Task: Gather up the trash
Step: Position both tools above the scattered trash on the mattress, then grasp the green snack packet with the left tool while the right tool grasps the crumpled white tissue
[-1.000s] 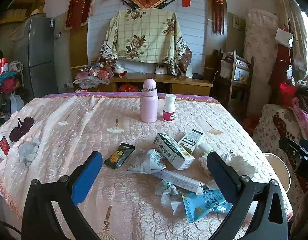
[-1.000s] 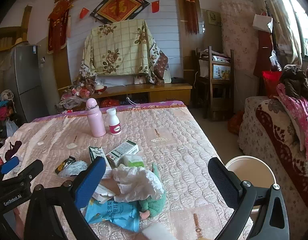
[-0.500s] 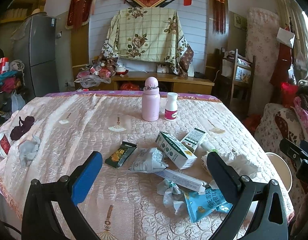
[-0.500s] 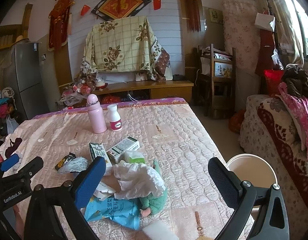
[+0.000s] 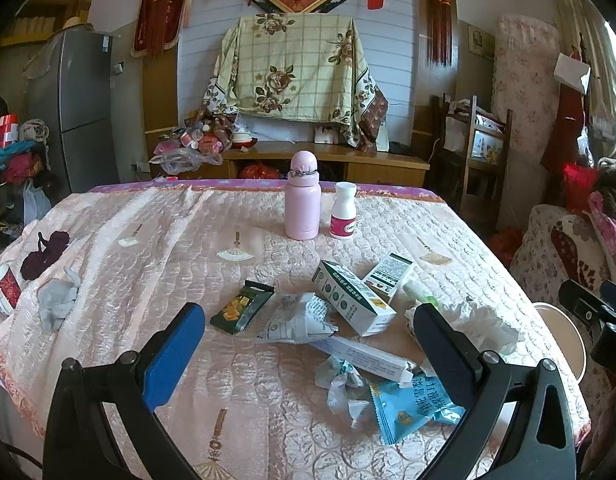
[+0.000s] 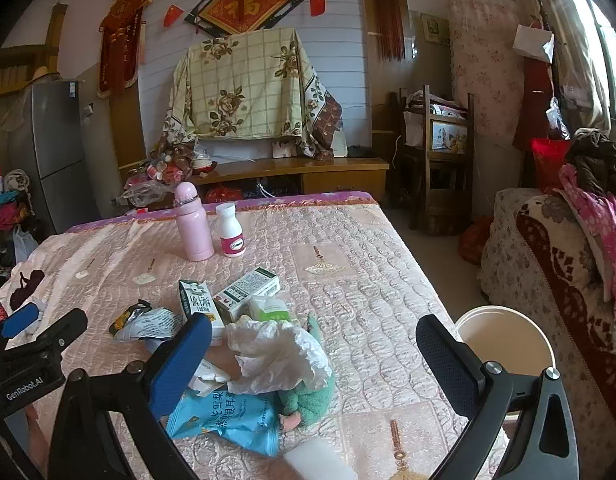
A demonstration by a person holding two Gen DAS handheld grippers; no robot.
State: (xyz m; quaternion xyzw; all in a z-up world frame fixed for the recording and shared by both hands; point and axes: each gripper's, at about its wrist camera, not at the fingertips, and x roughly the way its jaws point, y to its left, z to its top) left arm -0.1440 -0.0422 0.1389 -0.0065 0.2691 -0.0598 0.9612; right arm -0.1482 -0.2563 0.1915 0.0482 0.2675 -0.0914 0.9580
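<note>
A pile of trash lies on the pink quilted table (image 5: 155,264): a green-white carton (image 5: 354,300), a second small box (image 5: 388,276), a dark snack packet (image 5: 241,312), a crumpled wrapper (image 5: 297,320), a flat white box (image 5: 364,354), a blue snack bag (image 5: 412,406) and crumpled white tissue (image 6: 275,354). My left gripper (image 5: 308,356) is open and empty, hovering in front of the pile. My right gripper (image 6: 314,364) is open and empty over the tissue and blue bag (image 6: 223,420). A white bucket (image 6: 504,340) stands beside the table's right edge.
A pink bottle (image 5: 302,200) and a white pill bottle (image 5: 344,216) stand upright behind the pile. A grey cloth toy (image 5: 59,300) and a cup (image 5: 3,292) lie at the left edge. A green plush (image 6: 312,396) lies under the tissue. A sofa (image 6: 548,280) is at right.
Both views have shifted only slightly; the grippers stay open and nothing on the table has moved.
</note>
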